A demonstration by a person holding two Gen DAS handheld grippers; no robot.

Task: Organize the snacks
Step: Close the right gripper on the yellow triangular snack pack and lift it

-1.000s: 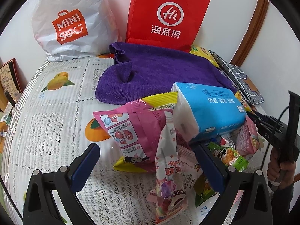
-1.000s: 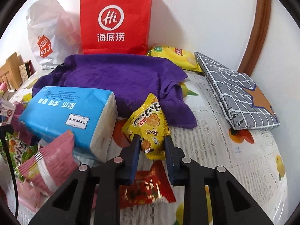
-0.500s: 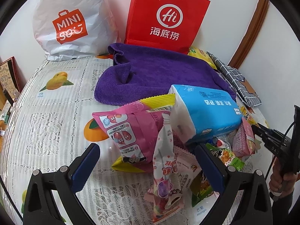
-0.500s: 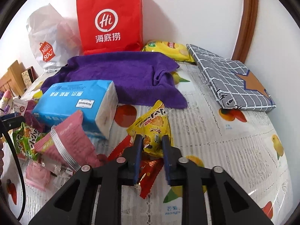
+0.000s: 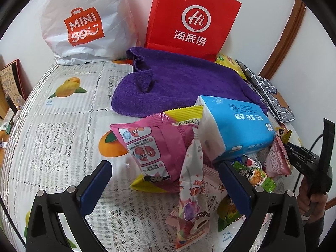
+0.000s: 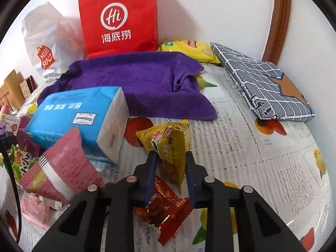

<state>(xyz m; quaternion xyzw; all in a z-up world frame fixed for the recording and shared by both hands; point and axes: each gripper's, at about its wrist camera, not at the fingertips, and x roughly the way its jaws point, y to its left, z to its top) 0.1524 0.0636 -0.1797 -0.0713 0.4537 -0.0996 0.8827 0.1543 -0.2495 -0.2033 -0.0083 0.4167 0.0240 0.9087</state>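
Now the right gripper pinches a crinkly yellow foil snack packet above the bench; at nine o'clock, the left gripper gapes wide, empty, over the pink snack bag.

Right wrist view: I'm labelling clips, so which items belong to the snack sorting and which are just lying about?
Snack job:
yellow snack packet, held by the right gripper
red snack packet
pink snack packet

Lying about:
purple towel
tissue pack
checked cloth
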